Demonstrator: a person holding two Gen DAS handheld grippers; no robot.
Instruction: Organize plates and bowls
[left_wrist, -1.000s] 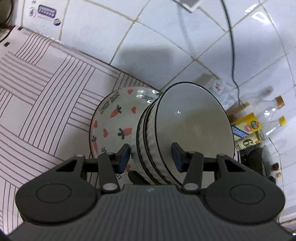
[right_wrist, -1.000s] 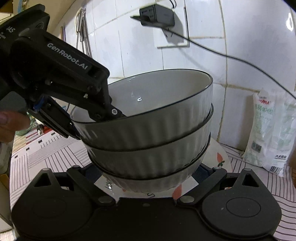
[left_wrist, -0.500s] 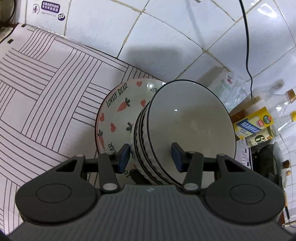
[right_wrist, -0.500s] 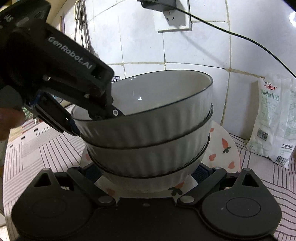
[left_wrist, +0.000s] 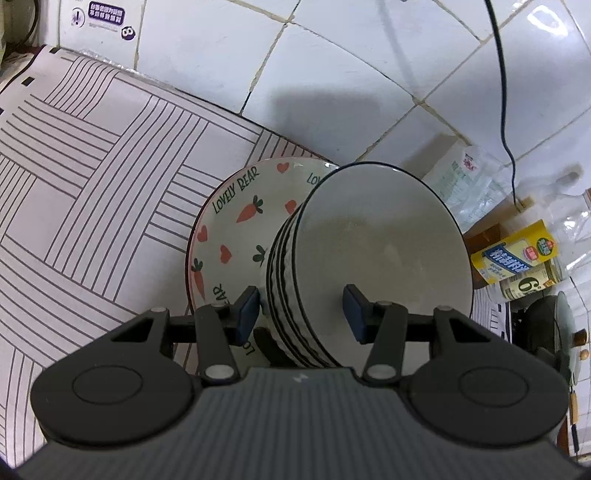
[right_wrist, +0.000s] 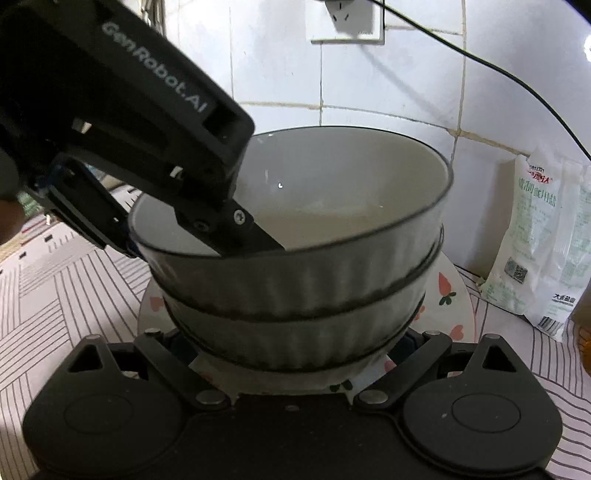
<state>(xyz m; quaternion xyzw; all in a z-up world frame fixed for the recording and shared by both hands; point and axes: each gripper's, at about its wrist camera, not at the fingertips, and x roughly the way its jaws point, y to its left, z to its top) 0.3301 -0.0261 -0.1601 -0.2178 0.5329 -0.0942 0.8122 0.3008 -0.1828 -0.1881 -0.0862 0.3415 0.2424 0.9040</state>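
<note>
A stack of grey ribbed bowls (left_wrist: 380, 251) with black rims sits over a white plate (left_wrist: 236, 229) printed with carrots, hearts and "LOVELY BEAR". My left gripper (left_wrist: 301, 314) straddles the stack's near rim, one blue pad outside and one inside; the jaws stand apart around the wall. In the right wrist view the bowl stack (right_wrist: 295, 266) fills the middle above the plate (right_wrist: 458, 295). My right gripper (right_wrist: 291, 350) holds the stack's base between its jaws; the fingertips are hidden behind the bowls. The left gripper (right_wrist: 147, 214) reaches over the rim from the left.
A striped mat (left_wrist: 92, 177) covers the counter. The white tiled wall (left_wrist: 332, 81) stands close behind. A white salt bag (right_wrist: 546, 243) leans at the right. Bottles and a yellow box (left_wrist: 517, 254) crowd the right side. A black cable (left_wrist: 498, 74) hangs down the wall.
The bowl stack, held by both grippers, has come down and forward toward the plate. More of the plate shows to the left of the stack, and the wall socket has risen in the right view.
</note>
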